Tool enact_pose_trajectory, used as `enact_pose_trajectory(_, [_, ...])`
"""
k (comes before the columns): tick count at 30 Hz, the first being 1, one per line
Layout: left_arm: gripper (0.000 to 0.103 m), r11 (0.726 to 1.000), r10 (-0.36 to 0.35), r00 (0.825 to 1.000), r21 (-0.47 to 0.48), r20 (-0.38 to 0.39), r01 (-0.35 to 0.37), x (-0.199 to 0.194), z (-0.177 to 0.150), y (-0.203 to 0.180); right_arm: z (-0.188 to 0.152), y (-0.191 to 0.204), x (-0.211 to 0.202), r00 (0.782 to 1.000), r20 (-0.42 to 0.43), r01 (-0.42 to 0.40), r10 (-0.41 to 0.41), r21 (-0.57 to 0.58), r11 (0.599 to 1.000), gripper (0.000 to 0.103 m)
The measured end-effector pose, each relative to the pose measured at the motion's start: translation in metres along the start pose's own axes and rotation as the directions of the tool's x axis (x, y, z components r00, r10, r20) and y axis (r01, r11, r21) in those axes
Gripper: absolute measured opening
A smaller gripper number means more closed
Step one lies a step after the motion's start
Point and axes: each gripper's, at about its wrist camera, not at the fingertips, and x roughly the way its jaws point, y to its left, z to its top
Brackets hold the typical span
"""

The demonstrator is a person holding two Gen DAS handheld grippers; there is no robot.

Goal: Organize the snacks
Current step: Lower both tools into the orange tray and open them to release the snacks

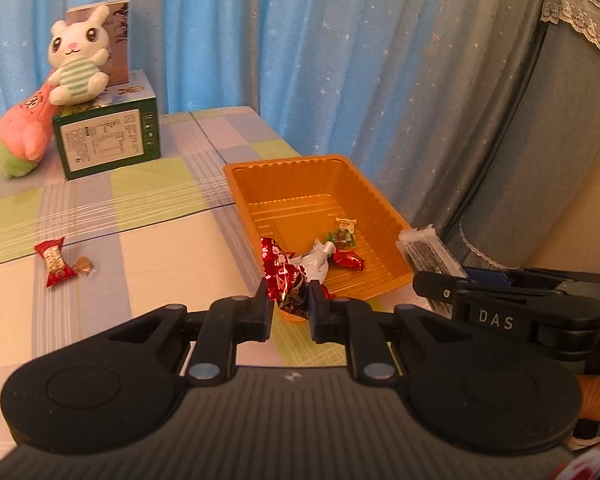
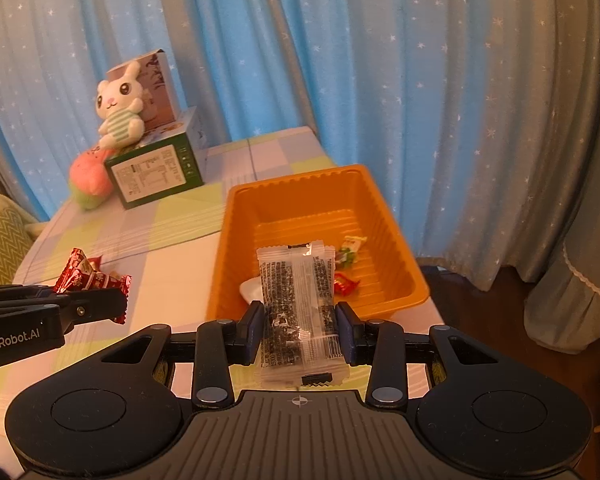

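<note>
1. Left wrist view alone shows a red-wrapped candy (image 1: 55, 262) and a small brown sweet (image 1: 84, 266) lying side by side on the table (image 1: 140, 248) toward its left edge; in the right wrist view they are mostly hidden behind the other gripper. Only the right wrist view shows a green cushion (image 2: 0, 240) past the table's left edge and dark floor (image 2: 512, 300) to the right.
2. The left gripper (image 1: 290, 306) has its jaws drawn nearly together, pinching a red foil snack packet (image 1: 286, 276) at the near left corner of the orange tray (image 1: 236, 184).
3. The right gripper (image 2: 298, 326) is part-way closed on a clear packet of dark snack (image 2: 296, 308), pads pressing its two long sides, held over the tray's near rim.
4. The tray stands by the table's right edge. In it lie a green-and-white candy (image 1: 344, 234), a red candy (image 1: 350, 260) and a white wrapper (image 1: 316, 260), all toward the near end.
5. At the far left corner a plush rabbit (image 1: 78, 62) sits on a green box (image 1: 108, 140), with a pink plush (image 1: 24, 132) leaning beside it.
</note>
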Motion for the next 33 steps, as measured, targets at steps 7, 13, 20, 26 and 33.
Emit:
enact_pose_trajectory(7, [0.015,1.0,-0.02,1.0,0.022,-0.012,0.02,0.022,0.012,-0.012,0.013,-0.012,0.009,1.0,0.005,0.013,-0.013,-0.002,1.0,0.039])
enact_pose_trajectory(13, [0.015,0.999,-0.031,0.999,0.025,-0.018,0.031,0.039,0.023,-0.017,0.022,-0.021,0.021,1.0,0.002,0.02,-0.02,-0.01,1.0,0.039])
enact_pose_trajectory(20, [0.015,0.999,-0.048,0.998,0.02,-0.03,0.048,0.062,0.035,-0.019,0.033,-0.032,0.041,1.0,-0.004,0.023,-0.023,-0.016,1.0,0.039])
enact_pose_trajectory(26, [0.015,0.999,-0.05,0.997,0.02,-0.052,0.051,0.087,0.042,-0.018,0.045,-0.041,0.062,1.0,-0.011,0.029,-0.029,-0.03,0.999,0.039])
enact_pose_trajectory(33, [0.015,0.998,-0.048,0.996,0.031,-0.077,0.05,0.114,0.051,-0.018,0.051,-0.045,0.086,0.999,-0.027,0.029,-0.03,-0.045,0.999,0.039])
